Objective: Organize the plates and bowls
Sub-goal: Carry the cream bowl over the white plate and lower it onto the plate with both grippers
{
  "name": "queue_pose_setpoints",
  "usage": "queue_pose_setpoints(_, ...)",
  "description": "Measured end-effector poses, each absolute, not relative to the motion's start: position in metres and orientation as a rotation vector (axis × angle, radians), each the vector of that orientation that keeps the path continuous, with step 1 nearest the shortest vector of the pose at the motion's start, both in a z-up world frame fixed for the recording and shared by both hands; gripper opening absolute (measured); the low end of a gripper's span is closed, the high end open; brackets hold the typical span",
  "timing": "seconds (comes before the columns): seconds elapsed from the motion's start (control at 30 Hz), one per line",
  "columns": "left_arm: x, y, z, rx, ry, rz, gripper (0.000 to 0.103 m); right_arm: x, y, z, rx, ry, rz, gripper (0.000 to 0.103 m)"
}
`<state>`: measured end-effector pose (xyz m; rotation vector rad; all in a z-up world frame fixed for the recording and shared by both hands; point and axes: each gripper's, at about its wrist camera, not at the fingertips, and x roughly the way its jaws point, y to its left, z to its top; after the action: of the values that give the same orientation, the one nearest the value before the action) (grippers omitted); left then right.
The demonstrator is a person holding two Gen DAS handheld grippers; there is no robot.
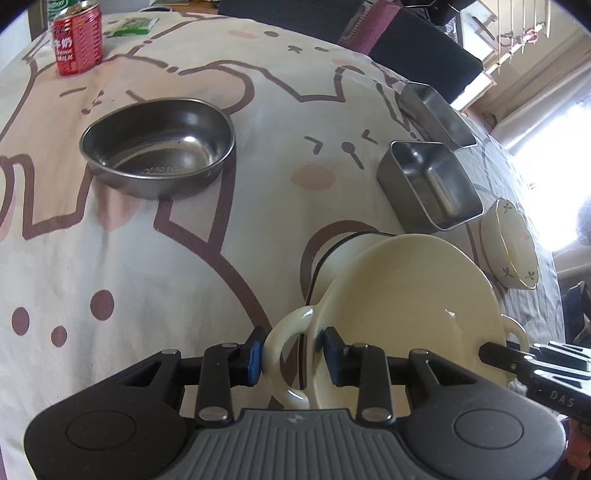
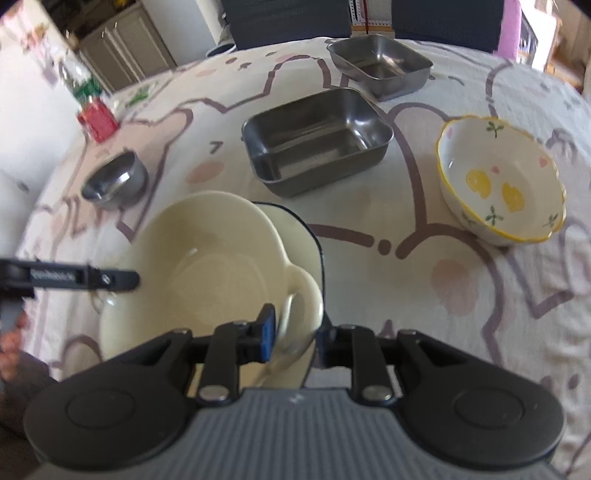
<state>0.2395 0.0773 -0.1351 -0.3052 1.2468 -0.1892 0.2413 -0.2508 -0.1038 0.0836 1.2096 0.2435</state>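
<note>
A cream two-handled bowl [image 1: 406, 291] is held by both grippers over a cream bowl with a dark rim [image 1: 351, 245]. My left gripper [image 1: 293, 354] is shut on one loop handle. My right gripper [image 2: 295, 332] is shut on the other handle; the bowl [image 2: 207, 266] and the dark-rimmed bowl [image 2: 299, 240] under it show in the right wrist view. A round steel bowl [image 1: 159, 144] sits at the left, also in the right wrist view [image 2: 116, 179]. Two square steel trays [image 2: 317, 140] [image 2: 380, 64] and a flowered bowl [image 2: 498, 181] sit beyond.
A red milk can [image 1: 79, 38] stands at the far left corner, with a green packet [image 1: 133, 26] beside it. The table has a cartoon-print cloth [image 1: 184, 277]. Dark chairs [image 2: 291, 18] stand beyond the far edge.
</note>
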Motion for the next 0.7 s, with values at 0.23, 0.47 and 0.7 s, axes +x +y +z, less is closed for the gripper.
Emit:
queue_pose_setpoints(0.23,0.2391,0.0797,-0.1339,-0.325,1.239,-0.210,0.036,0.2415,-0.2507,-0.1064,0.036,1.216,0.208,0.033)
queue_pose_setpoints(0.47,0.2383,0.0779,-0.1322,-0.310,1.236,-0.209,0.036,0.2418,-0.2525,-0.1083,0.031,1.222,0.193,0.034)
queue_pose_setpoints(0.7,0.2379,0.0748,-0.1306,-0.287,1.233,-0.204,0.036,0.2442,-0.2560,-0.1094,0.062,1.225,0.200,0.034)
